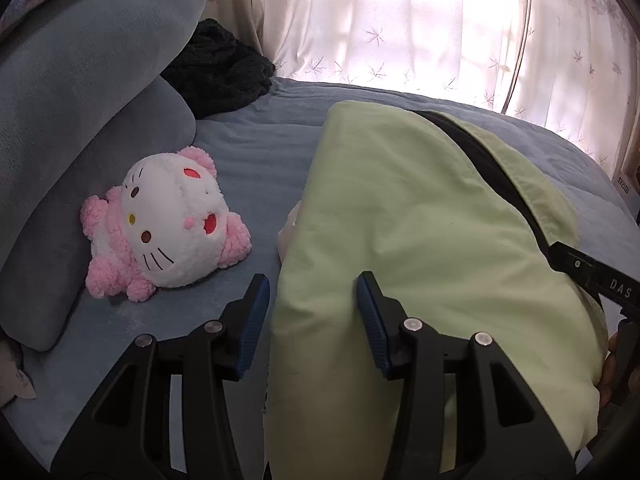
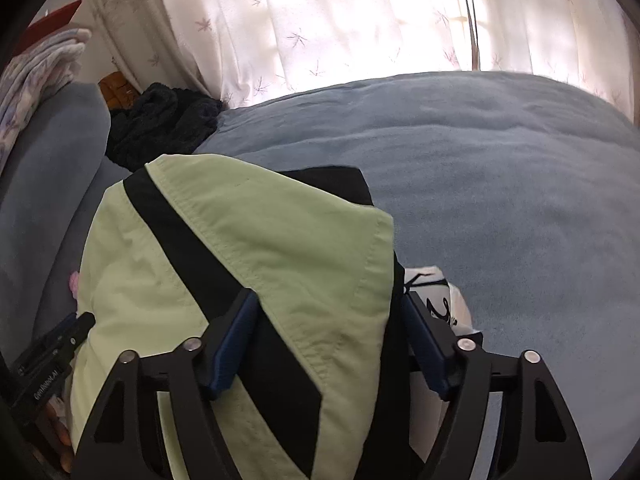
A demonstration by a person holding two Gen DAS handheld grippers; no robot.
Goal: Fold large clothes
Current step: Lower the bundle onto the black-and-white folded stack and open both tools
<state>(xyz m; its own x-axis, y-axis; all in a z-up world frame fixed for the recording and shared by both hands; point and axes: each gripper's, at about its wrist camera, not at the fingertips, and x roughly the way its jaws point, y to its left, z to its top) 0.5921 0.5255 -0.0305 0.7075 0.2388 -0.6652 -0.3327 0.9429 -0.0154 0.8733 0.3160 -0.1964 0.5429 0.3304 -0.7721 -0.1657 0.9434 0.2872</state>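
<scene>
Both wrist views sit low and close over the blue bed [image 1: 248, 152], facing the far curtain [image 1: 400, 20]. They share the green garment [image 1: 400, 220], the left view from its left, the right from its right.

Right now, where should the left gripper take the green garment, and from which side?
Take the green garment at its left folded edge. There the left gripper already stands open astride it, one finger on the blue bedcover, one over the cloth. Come in low from the near end, away from the plush toy.
</scene>
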